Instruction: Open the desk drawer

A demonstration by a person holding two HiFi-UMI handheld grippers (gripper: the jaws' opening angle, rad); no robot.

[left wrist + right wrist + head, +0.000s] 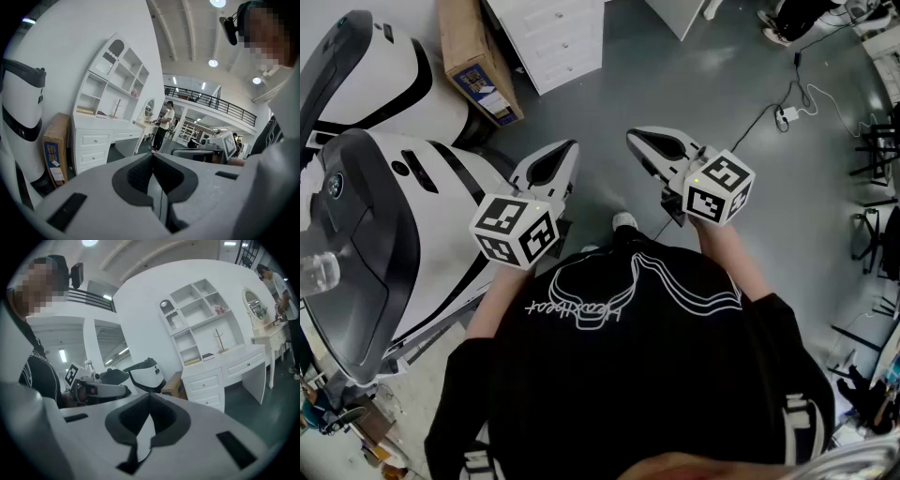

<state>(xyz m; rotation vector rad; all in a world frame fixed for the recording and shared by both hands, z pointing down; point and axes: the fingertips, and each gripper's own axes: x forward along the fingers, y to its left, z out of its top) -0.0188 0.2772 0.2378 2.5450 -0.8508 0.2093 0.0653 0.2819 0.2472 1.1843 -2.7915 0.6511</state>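
Both grippers held level in front of the person, over a smooth grey floor (703,84). The left gripper (563,153) and right gripper (640,140) are moulded in matt white plastic with dark, ribbed pads set in a scooped recess. Each carries a cube (516,230) printed with black-and-white square markers.

In the left gripper view, the jaws of the left gripper (153,157) are pressed together along a single seam and hold nothing. In the right gripper view, the jaws of the right gripper (149,397) are likewise closed and empty.

The drawers (95,140) belong to a white painted counter (123,125) topped by an open shelf unit (117,75) with an arched niche. Their panelled fronts bear small round knobs and all sit flush, shut. They lie ahead and to the left of the left jaws, and ahead and to the right of the right jaws (204,382), well apart from both.

A brown cardboard box (55,151) leans just beside the counter, on the side away from the left jaws. Its blue label carries print too small to read.

A glossy white shell with black bands (384,206) stands to the left of the left jaws.

The person's black shirt (628,375) bears white outline art and a line of script, seen upside down and not surely legible.

A second person (164,123) stands far beyond the left jaws at an oval mirror (149,108).
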